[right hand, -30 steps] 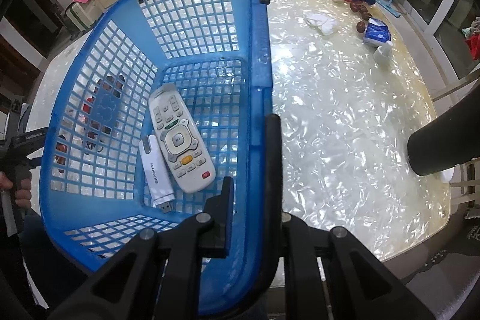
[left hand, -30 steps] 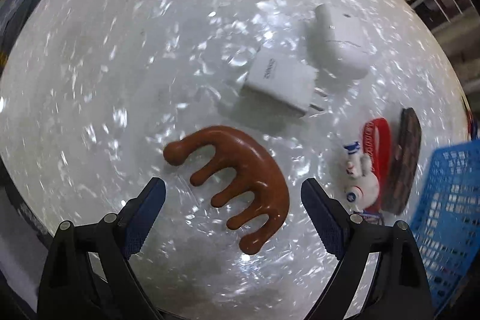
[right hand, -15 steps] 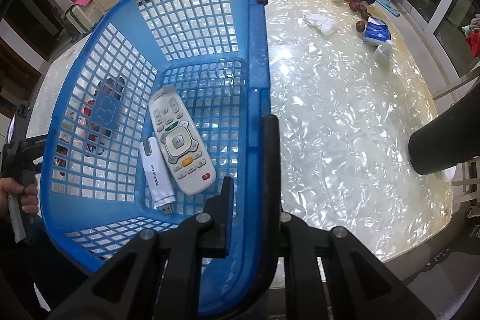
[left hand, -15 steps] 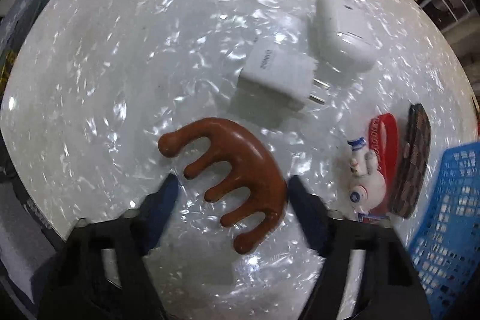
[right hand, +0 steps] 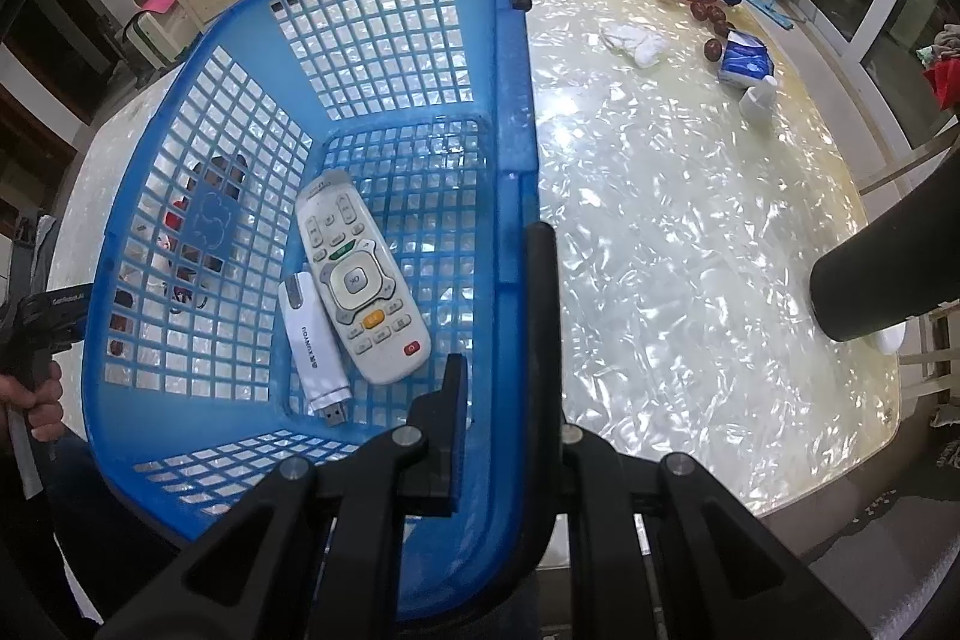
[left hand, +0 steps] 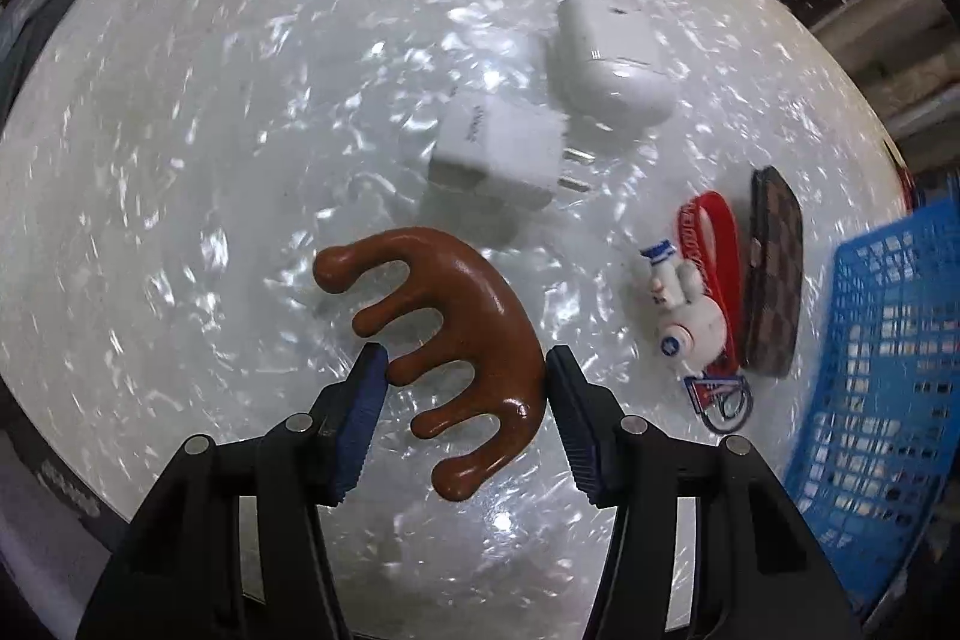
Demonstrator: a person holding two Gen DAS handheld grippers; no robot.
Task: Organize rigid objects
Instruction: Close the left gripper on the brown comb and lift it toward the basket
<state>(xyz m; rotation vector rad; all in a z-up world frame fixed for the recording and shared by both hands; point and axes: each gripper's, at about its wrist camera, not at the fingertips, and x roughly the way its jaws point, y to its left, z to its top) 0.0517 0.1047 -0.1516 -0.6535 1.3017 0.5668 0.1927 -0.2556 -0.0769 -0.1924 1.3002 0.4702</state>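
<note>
Over the last second the left gripper [left hand: 459, 382] closed from wide open to a narrow gap about the brown comb [left hand: 456, 334]; one blue pad [left hand: 366, 400] touched a tooth tip and the other met the curved back, so the jaws had the comb pinched. The comb appeared to lie on the table [left hand: 180, 130] still, not yet lifted. Judgement: grasp just made, lift and carry to the basket [right hand: 510, 160] should follow. The right gripper [right hand: 498, 370] was unchanged, clamped on the basket's right rim, one finger inside the wall and one outside, steadying it. Count on the table near the comb: two white chargers, one plug type [left hand: 498, 148] and one rounded [left hand: 612, 58], lying just beside each other; one keychain figure [left hand: 684, 322] with red strap; one checkered wallet [left hand: 774, 274]. In the basket: one remote [right hand: 360, 280], one white USB stick [right hand: 315, 346], touching side by side. Five items remained outside, two were stowed.
</note>
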